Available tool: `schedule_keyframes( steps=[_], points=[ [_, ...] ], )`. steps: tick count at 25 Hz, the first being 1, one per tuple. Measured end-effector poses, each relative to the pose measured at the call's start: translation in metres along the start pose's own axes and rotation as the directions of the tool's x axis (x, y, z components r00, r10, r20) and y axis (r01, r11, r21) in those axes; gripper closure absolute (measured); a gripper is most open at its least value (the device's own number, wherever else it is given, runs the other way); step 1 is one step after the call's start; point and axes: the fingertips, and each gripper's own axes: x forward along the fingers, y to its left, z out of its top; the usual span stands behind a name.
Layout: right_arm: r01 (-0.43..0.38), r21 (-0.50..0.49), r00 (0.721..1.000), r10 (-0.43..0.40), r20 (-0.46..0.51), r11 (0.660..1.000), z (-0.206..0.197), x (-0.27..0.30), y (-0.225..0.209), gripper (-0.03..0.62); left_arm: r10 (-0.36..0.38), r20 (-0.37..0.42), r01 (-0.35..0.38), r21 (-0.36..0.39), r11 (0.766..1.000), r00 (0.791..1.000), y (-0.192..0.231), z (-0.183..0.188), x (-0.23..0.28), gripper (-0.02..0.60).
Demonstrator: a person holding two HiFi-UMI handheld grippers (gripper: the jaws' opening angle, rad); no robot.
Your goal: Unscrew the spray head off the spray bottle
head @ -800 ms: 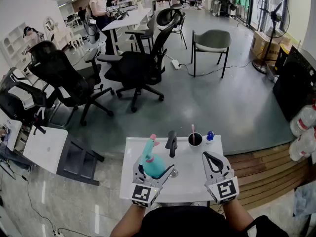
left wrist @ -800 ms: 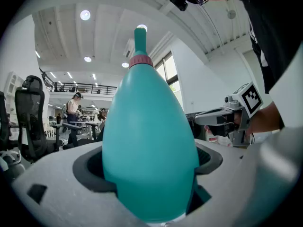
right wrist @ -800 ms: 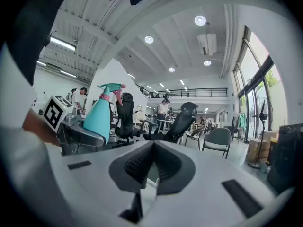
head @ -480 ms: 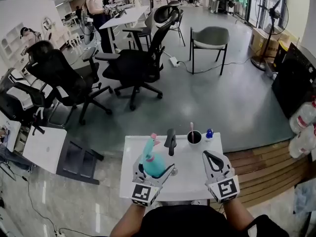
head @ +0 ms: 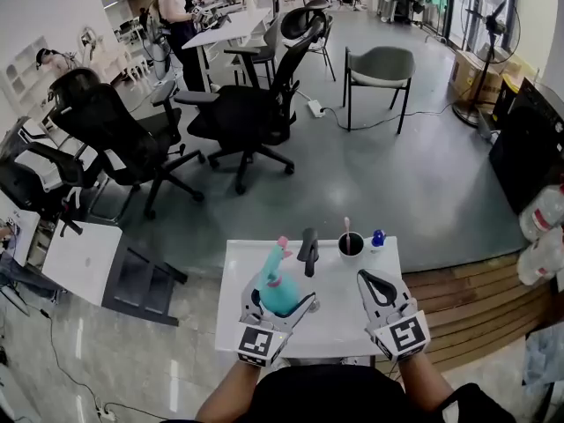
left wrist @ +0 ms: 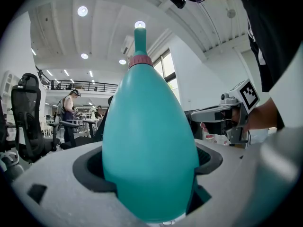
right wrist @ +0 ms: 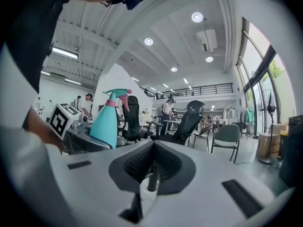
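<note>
Left gripper [head: 280, 296]: lower centre-left of the head view; its jaws are closed around the wide teal body of the spray bottle [head: 281, 294], pads pressing on both sides, with the bottle upright between them.
Right gripper [head: 374, 279]: lower centre-right of the head view; its jaws are pressed together with nothing between them, well apart from the bottle.
Spray bottle: over the left half of the white table [head: 344, 320]; whether its base touches the tabletop cannot be told.
Spray head [head: 281, 249]: teal with pink parts and a pink collar, seated on the bottle's neck at the top.
Table's far edge: a black object [head: 307, 252], a dark cup [head: 351, 248] with a stick in it, and a small blue-topped item [head: 378, 238] just beside the cup.
Upper part of the head view: black office chairs [head: 238, 117] on a grey floor.
</note>
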Motion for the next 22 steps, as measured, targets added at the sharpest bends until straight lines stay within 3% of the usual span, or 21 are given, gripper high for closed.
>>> schedule_keyframes(
  steps=[2, 11, 22],
  points=[
    [-0.041, 0.009, 0.999, 0.041, 0.002, 0.999, 0.003, 0.003, 0.008, 0.546, -0.005, -0.002, 0.005, -0.002, 1.000, 1.000, -0.001, -0.002, 0.001, 0.118],
    [-0.187, 0.046, 0.981, 0.185, 0.052, 0.981, 0.032, 0.014, 0.036, 0.479, -0.013, -0.007, 0.013, -0.011, 1.000, 1.000, -0.003, -0.006, 0.000, 0.118],
    [-0.407, 0.081, 0.911, 0.398, 0.109, 0.910, 0.063, 0.031, 0.092, 0.402, -0.014, -0.013, 0.014, -0.003, 1.000, 1.000, 0.000, -0.007, -0.002, 0.118]
  ],
)
